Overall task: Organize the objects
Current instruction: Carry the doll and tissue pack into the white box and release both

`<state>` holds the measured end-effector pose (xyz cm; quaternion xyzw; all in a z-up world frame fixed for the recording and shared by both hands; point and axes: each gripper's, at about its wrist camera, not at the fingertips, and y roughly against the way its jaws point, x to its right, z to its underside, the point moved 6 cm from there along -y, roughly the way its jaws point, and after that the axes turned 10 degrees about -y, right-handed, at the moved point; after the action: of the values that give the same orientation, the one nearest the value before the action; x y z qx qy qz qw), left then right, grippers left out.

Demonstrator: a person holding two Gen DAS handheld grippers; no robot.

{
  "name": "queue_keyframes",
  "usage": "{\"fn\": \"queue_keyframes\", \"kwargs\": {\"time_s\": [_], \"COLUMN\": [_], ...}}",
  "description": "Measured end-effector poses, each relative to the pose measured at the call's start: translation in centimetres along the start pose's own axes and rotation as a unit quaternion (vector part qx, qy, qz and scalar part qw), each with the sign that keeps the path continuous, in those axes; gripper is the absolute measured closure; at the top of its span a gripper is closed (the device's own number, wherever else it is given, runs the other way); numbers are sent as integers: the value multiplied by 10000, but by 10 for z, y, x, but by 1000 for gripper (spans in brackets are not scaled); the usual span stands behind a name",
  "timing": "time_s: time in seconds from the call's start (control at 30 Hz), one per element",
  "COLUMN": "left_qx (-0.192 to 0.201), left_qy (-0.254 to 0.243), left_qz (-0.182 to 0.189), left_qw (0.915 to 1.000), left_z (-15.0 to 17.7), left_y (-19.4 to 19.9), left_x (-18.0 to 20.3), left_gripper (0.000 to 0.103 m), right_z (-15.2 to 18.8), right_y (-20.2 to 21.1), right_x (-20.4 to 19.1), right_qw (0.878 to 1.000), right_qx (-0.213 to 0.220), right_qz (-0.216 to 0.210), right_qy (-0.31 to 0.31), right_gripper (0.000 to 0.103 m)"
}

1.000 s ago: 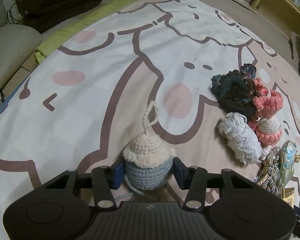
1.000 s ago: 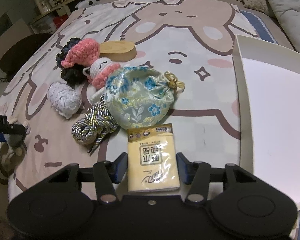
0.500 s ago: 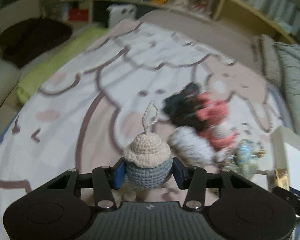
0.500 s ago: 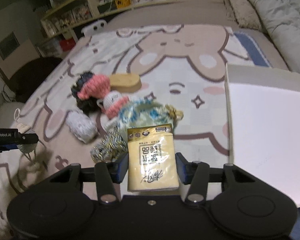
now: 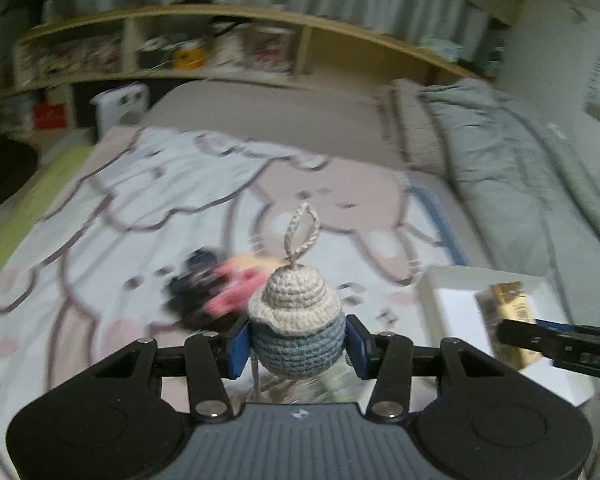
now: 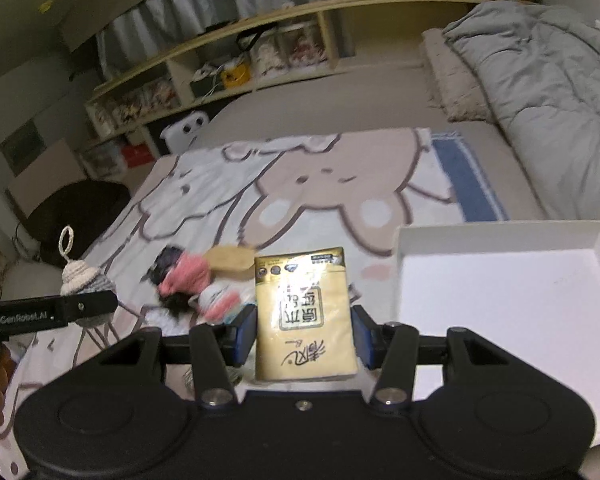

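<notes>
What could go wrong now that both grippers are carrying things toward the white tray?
1. The left gripper pinches the round crochet charm only by its lower half; it might squirt out.
2. The right gripper holds the tissue pack near its lower end; it could pivot.
3. Both head for the white tray and might collide.
</notes>
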<state>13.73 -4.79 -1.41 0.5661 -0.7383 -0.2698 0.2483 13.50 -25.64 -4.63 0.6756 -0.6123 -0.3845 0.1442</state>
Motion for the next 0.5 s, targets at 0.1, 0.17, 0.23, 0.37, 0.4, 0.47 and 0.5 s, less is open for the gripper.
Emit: {"fn": "queue_keyframes", "kwargs": {"time_s": [0.1,0.17,0.23,0.37,0.4,0.47,0.5], "left_qx": [144,198,210,121,86,-15,-76], "left_qy": [-232,-370,-490,-683,-733,-837,-882], "left_qz": [198,329,482,785,882,1073,1175], "left_qw": [9994,9986,9974,9945,9934,9907,9891], "left_z": [-18,-29,-37,-42,-40,-37,-33], "left_y": [-7,-15,-24,-45,-50,-62,-68], "left_x": [29,48,67,104,114,134,144], "left_gripper": [54,54,54,54,54,54,54], "right_z": [-16,-24,-30,-35,-35,-35,-34], "right_y": [3,2,2,-2,-3,-6,-8], "right_x": [22,39,56,89,98,111,118], "right_qw": [9998,9994,9989,9977,9973,9967,9964], "right_qx": [119,154,168,163,149,113,88], "right_qz": [174,284,396,590,632,704,741], "right_qy": [-54,-133,-200,-301,-334,-385,-408], "right_gripper": [52,52,52,52,52,52,52]}}
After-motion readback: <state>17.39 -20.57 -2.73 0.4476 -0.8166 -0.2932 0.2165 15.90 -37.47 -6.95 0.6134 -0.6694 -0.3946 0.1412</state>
